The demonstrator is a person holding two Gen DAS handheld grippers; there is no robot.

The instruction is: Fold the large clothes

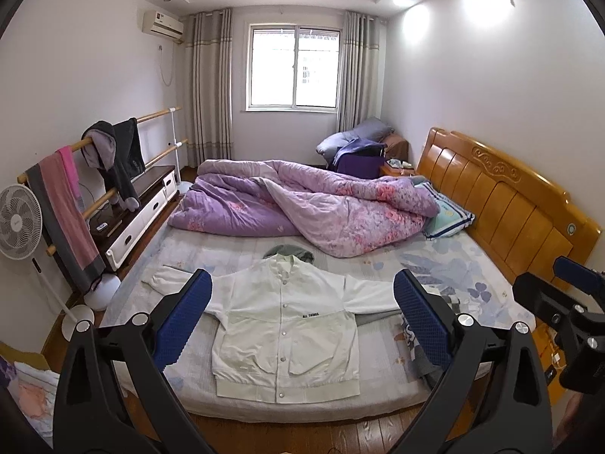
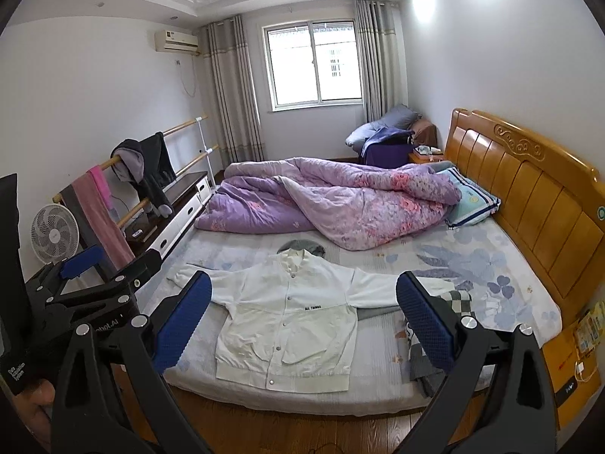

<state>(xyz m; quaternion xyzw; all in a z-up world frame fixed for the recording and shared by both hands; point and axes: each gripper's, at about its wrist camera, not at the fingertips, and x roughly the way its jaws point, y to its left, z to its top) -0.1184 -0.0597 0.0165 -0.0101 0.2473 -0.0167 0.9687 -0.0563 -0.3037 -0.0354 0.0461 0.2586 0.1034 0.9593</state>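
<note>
A white button-front jacket (image 1: 287, 325) lies flat, face up, on the near part of the bed, sleeves spread out to both sides; it also shows in the right wrist view (image 2: 291, 325). My left gripper (image 1: 302, 321) is open and empty, held above the floor in front of the bed. My right gripper (image 2: 302, 321) is open and empty at about the same distance. Each gripper shows at the edge of the other's view: the right gripper (image 1: 559, 302), the left gripper (image 2: 94, 276).
A rumpled purple quilt (image 1: 302, 204) fills the far half of the bed (image 1: 453, 265). A checked grey cloth (image 2: 446, 325) lies under the right sleeve. A wooden headboard (image 1: 510, 204) is on the right, a fan (image 1: 19, 223) and clothes rail (image 1: 106, 166) on the left.
</note>
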